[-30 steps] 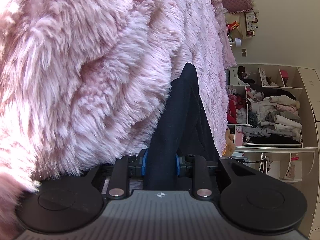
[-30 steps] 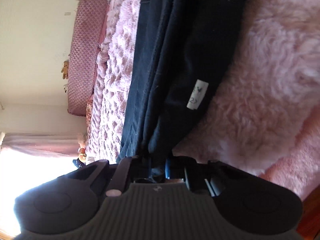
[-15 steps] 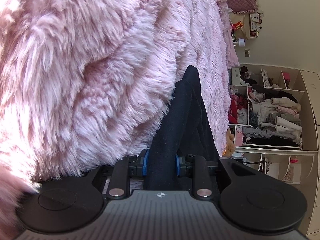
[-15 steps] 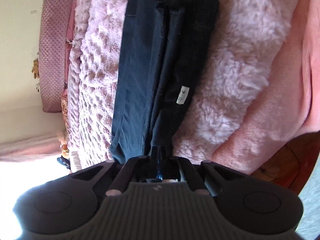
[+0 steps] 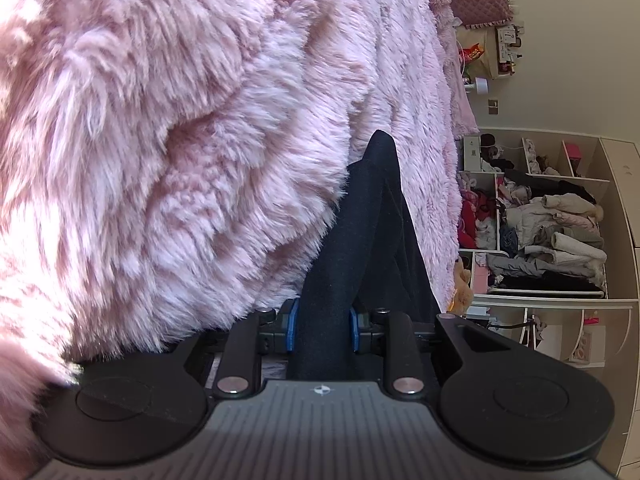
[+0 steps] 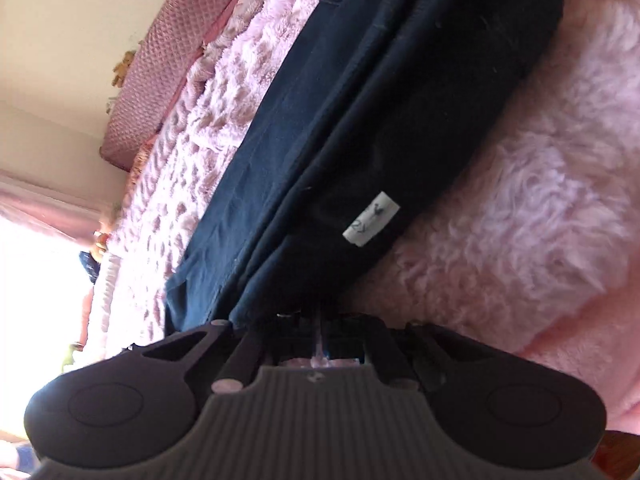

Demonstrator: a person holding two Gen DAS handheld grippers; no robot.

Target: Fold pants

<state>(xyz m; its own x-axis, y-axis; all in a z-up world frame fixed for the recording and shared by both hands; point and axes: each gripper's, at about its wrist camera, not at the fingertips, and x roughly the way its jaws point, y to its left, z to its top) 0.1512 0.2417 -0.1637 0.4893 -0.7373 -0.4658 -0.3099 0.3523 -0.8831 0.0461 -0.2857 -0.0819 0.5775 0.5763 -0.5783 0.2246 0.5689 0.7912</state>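
Dark navy pants (image 6: 360, 128) lie folded lengthwise on a fluffy pink blanket (image 6: 540, 200), with a white size label (image 6: 371, 219) facing me. In the left wrist view the pants (image 5: 360, 240) run as a narrow dark strip away from the fingers. My left gripper (image 5: 323, 330) is shut on the pants fabric between its blue pads. My right gripper (image 6: 320, 332) sits at the near end of the pants; its fingers are close together, and the blur hides whether cloth is between them.
The pink blanket (image 5: 180, 140) fills the left wrist view's left side. Open white shelves (image 5: 552, 232) stuffed with clothes stand at the right. A quilted pink headboard (image 6: 160, 60) and a bright window (image 6: 36, 280) show in the right wrist view.
The right gripper has swung and moved closer to the pants, which now fill more of its view. The left gripper still holds the fabric and has barely moved.
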